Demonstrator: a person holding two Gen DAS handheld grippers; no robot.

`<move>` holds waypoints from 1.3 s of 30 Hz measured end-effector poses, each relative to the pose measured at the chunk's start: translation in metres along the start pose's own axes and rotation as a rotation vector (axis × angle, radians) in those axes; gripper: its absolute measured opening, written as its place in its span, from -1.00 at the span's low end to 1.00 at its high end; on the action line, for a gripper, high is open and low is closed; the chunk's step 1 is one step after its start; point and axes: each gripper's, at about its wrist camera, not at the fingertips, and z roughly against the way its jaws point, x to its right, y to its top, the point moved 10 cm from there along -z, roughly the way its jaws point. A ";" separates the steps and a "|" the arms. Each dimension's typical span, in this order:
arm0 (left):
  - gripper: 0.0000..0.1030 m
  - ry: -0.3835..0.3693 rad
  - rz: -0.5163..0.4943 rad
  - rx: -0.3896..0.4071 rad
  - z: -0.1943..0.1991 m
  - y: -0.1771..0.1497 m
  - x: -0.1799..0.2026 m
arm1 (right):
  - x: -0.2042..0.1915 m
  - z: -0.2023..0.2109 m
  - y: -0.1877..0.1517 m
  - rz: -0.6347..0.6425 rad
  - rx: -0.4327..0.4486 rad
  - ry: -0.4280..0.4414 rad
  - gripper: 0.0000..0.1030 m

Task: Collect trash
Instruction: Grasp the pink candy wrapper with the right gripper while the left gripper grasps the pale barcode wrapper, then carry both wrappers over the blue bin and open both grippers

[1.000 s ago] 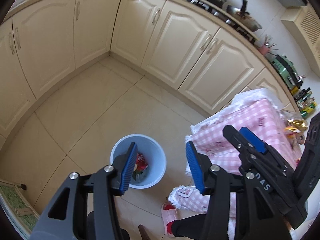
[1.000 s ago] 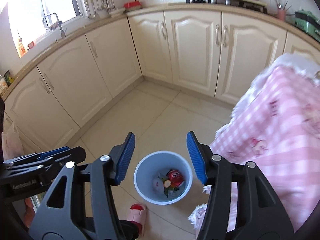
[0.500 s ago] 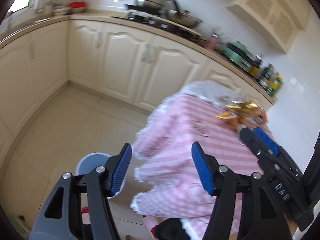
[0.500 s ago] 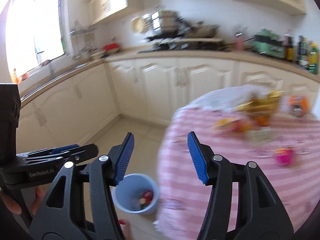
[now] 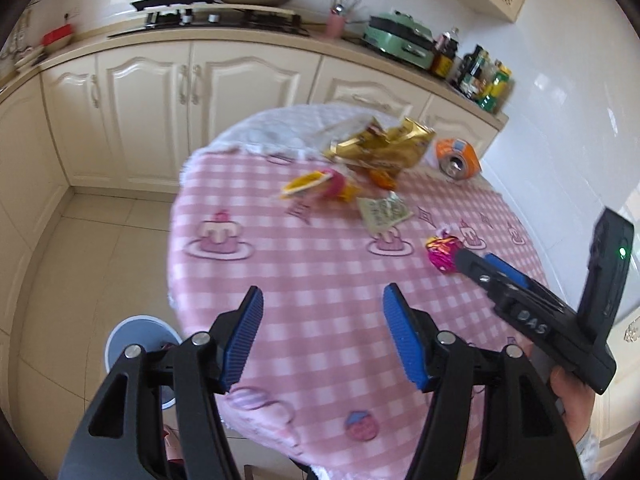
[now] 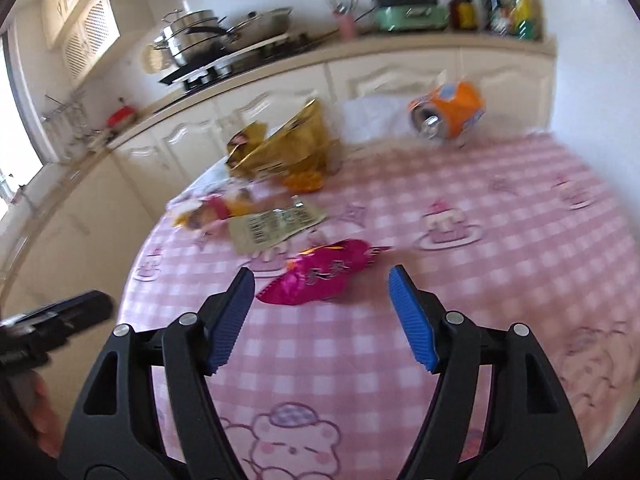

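The left hand-held gripper [image 5: 322, 336] hangs over the near part of a round counter [image 5: 320, 272] under a pink checked cloth, its blue pads spread wide with nothing between them. Taking the crushed orange can [image 5: 457, 158] at the far edge as landmark: a gold foil bag [image 5: 384, 146] lies just left of it, a yellow-and-pink wrapper [image 5: 316, 184] farther left, a pale printed packet [image 5: 384, 210] nearer than the can, and a magenta wrapper [image 5: 440, 254] nearer still, touching the right hand-held gripper [image 5: 480, 270]. A blue trash bin [image 5: 138, 334] stands on the floor, far left.
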 end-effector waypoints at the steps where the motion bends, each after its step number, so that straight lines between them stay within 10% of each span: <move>1: 0.19 0.004 -0.005 -0.006 -0.004 0.001 0.004 | 0.000 -0.007 0.002 0.022 -0.014 -0.012 0.35; 6: 0.19 -0.011 -0.012 -0.040 -0.026 0.006 0.020 | -0.005 -0.030 0.000 0.019 -0.096 0.008 0.35; 10: 0.19 -0.044 -0.022 -0.080 -0.050 0.010 0.035 | 0.005 -0.030 0.002 0.025 -0.104 0.041 -0.03; 24: 0.18 -0.003 0.033 -0.077 -0.119 0.052 0.051 | 0.044 -0.023 0.023 -0.010 -0.048 0.039 -0.04; 26: 0.02 -0.002 0.037 -0.067 -0.121 0.055 0.052 | 0.042 -0.024 0.024 -0.006 -0.048 0.042 -0.04; 28: -0.63 -0.010 0.046 -0.076 -0.125 0.057 0.052 | 0.040 -0.024 0.024 -0.003 -0.047 0.041 -0.04; 39: -0.99 -0.071 -0.005 0.007 -0.089 0.046 0.073 | 0.033 -0.002 0.022 -0.024 0.008 0.031 -0.04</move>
